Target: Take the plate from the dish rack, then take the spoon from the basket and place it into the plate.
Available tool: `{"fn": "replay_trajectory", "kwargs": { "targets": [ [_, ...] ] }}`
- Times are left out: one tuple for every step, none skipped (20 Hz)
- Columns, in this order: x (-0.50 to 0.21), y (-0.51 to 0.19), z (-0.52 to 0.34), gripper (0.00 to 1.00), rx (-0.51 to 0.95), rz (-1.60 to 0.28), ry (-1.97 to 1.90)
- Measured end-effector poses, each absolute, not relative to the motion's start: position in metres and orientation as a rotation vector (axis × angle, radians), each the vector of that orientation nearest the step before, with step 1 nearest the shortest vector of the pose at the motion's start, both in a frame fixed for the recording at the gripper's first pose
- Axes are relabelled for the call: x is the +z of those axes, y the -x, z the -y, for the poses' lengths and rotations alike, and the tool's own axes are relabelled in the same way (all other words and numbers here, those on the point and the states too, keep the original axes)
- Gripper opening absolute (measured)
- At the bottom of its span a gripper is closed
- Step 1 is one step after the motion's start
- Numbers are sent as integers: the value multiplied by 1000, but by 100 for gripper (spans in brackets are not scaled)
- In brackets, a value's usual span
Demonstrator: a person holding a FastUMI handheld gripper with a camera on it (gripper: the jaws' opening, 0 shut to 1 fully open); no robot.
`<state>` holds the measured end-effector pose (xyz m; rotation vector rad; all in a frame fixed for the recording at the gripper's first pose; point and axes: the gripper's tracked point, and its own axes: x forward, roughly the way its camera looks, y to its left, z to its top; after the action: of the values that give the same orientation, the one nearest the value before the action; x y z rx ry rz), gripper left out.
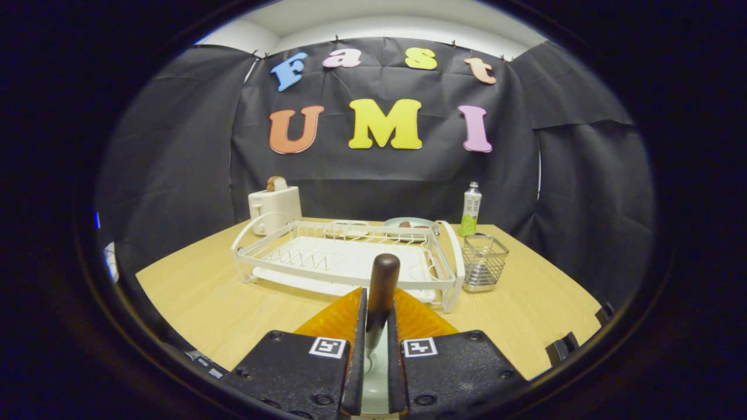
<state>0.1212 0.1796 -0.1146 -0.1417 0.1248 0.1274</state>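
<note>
My gripper [377, 312] is shut on the spoon [382, 286]. Its dark brown handle sticks up and forward between the fingers, and its metal stem runs down between them. Under the fingers a strip of a pale, glossy surface [376, 385] shows, which looks like the plate; the spoon's lower end hangs over it, and its bowl is hidden. The white dish rack [344, 256] lies on the wooden table just beyond the fingers, with no plate standing in it. The wire basket [483, 262] stands by the rack's right end.
A white toaster [274, 205] with a slice of bread stands behind the rack's left end. A dish [408, 222] with brown bits sits behind the rack. A green and white bottle [471, 208] stands behind the basket. Bare tabletop [198, 291] lies left of the rack.
</note>
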Motion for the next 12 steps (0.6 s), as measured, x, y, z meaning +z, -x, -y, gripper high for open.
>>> {"fn": "replay_trajectory", "kwargs": {
  "targets": [
    [-110,-122,-173,31,115,-118,141],
    [-106,-123,-166,41,89,-111,145],
    [-103,-123,-158,50,67,-105,144],
    [-98,-119,-152,59,47,-101,143],
    [-95,-114,-148,68,35,-87,136],
    [-88,-110,-143,77,23,-69,130],
    [-82,-104,-137,86,6,-53,128],
    [-79,-102,-132,95,4,-43,127],
    [-74,-97,-130,100,1,-39,129],
    [-71,-94,-125,100,-4,-36,129],
    [-68,-90,-123,100,-8,-35,128],
    [-65,-85,-122,100,-3,-31,129]
  ]
}}
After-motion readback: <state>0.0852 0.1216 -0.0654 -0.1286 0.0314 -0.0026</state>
